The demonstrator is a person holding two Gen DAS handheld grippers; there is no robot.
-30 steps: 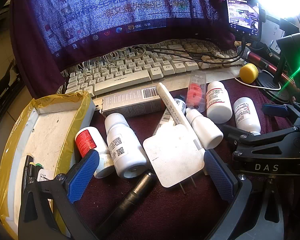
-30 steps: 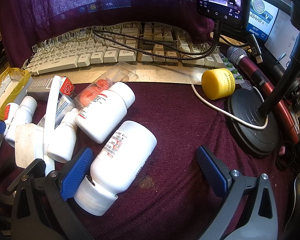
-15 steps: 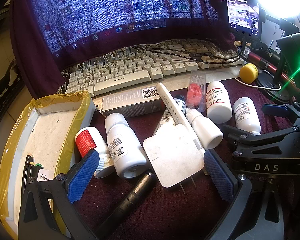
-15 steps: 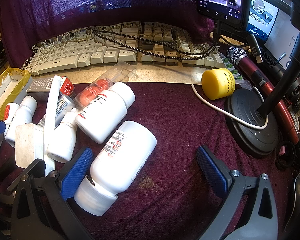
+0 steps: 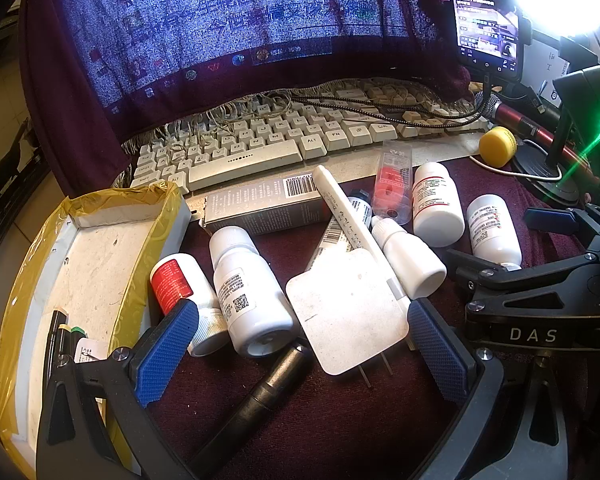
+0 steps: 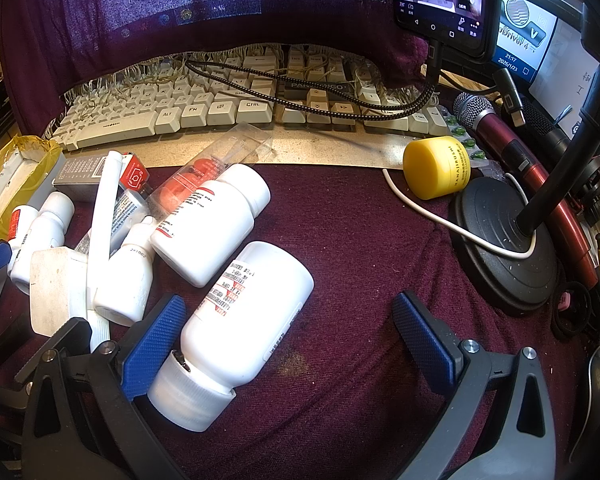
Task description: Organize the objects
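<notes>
Both grippers gaped wide, empty | right gripper [image 6: 288, 336] lower centre, straddling bottle [image 6: 236, 328] | advice: centre, then close gently

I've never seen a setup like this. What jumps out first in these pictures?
A jumble of white medicine bottles lying on a dark red cloth, just in front of a pale keyboard. Two open grippers with blue pads frame the pile: the left gripper around a flat white plug adapter, the right gripper beside a large bottle. A bright yellow jar sits apart to the right.
</notes>
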